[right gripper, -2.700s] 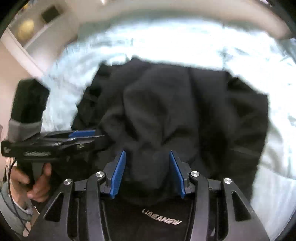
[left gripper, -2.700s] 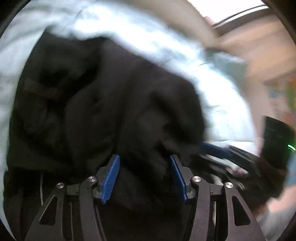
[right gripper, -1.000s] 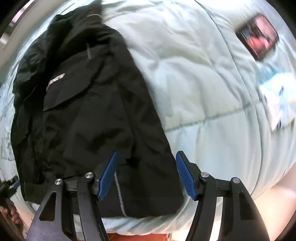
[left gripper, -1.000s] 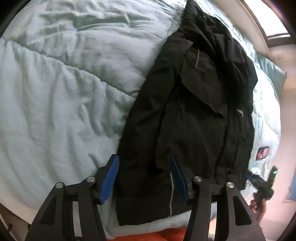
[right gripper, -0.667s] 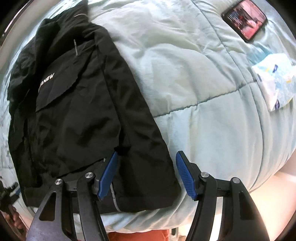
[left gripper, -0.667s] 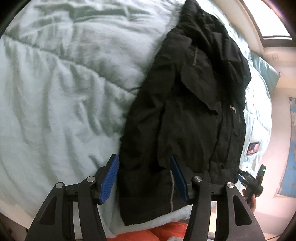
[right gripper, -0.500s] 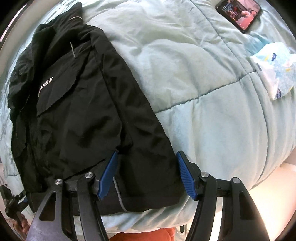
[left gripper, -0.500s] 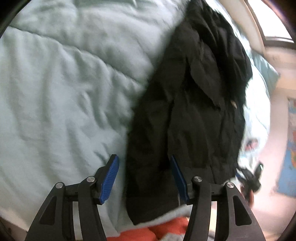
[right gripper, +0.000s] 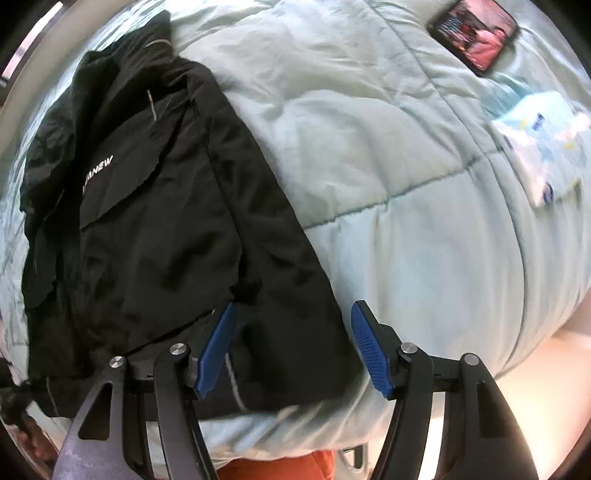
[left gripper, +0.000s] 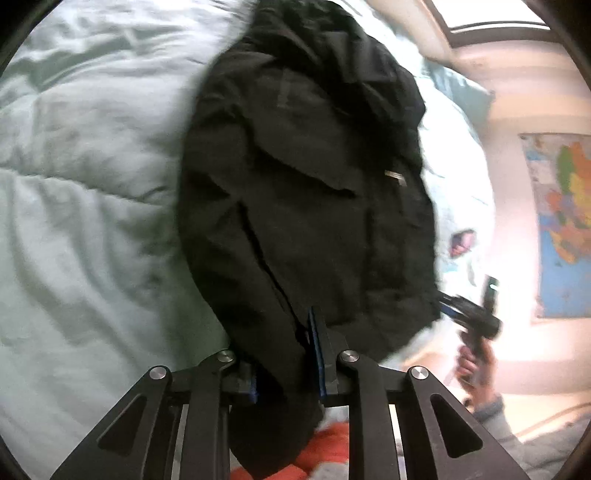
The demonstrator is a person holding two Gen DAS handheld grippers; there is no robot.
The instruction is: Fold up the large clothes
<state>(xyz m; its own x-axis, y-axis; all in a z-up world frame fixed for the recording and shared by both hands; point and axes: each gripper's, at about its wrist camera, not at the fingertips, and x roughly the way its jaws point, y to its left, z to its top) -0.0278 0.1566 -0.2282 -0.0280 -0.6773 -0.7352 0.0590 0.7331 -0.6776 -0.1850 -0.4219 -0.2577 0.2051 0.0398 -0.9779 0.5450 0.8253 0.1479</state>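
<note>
A black jacket [right gripper: 155, 229] lies spread on a pale green duvet [right gripper: 388, 184], its collar toward the far side and its hem at the near edge of the bed.

Your left gripper [left gripper: 284, 354] points down at a slant toward the jacket's near hem. Its jaws are closing, and a fold of the black cloth runs between the blue pads [left gripper: 317, 354], which stand close together on it. The left-wrist view is blurred with motion.

Your right gripper [right gripper: 291, 347] points steeply down over the jacket's near right corner. Its jaws stand wide apart, the left pad [right gripper: 216, 350] over the black cloth and the right pad just past the jacket's edge, over the duvet. Nothing is pinched between them.

From the left-wrist view, your right hand [left gripper: 476, 365] is at the right edge of the bed, wrapped round the handle of its gripper, with a grey sleeve [left gripper: 517, 432] below it.

A phone [right gripper: 476, 33] with a lit screen lies far off on the duvet, and a white packet [right gripper: 546, 147] sits near it. A map [left gripper: 565, 221] hangs on the wall beyond the bed.
</note>
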